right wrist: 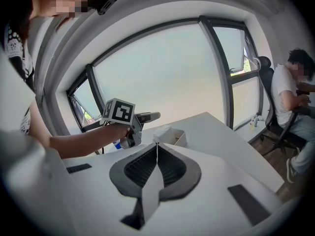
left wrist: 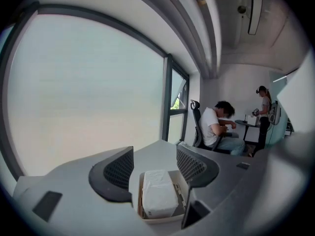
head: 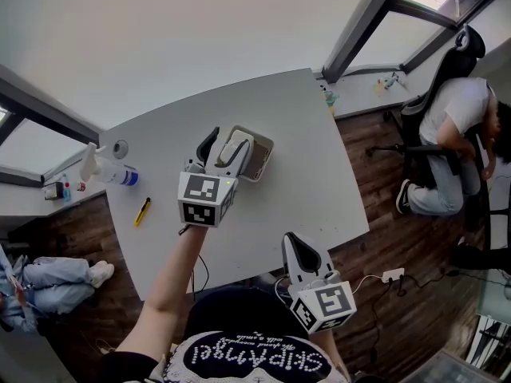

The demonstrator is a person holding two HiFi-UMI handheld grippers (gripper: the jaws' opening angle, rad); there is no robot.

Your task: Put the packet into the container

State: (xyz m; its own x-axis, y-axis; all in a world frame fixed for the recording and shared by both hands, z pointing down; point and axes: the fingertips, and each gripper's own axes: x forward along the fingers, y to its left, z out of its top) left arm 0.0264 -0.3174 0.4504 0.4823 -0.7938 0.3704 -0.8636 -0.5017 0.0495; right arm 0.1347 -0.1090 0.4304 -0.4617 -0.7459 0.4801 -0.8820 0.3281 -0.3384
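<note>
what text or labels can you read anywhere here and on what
Shirt: beaded lettering, upside down, not surely readable.
Left gripper and right gripper cubes: square markers only, no words.
Spray bottle: label too small.
Packet: any print too blurred.

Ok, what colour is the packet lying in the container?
White. The packet shows best in the left gripper view.

The packet lay in the container at mid-tabletop, with the left hand-held gripper just before it. The right hand-held gripper hung at the near edge, and a spray bottle lay far left.
</note>
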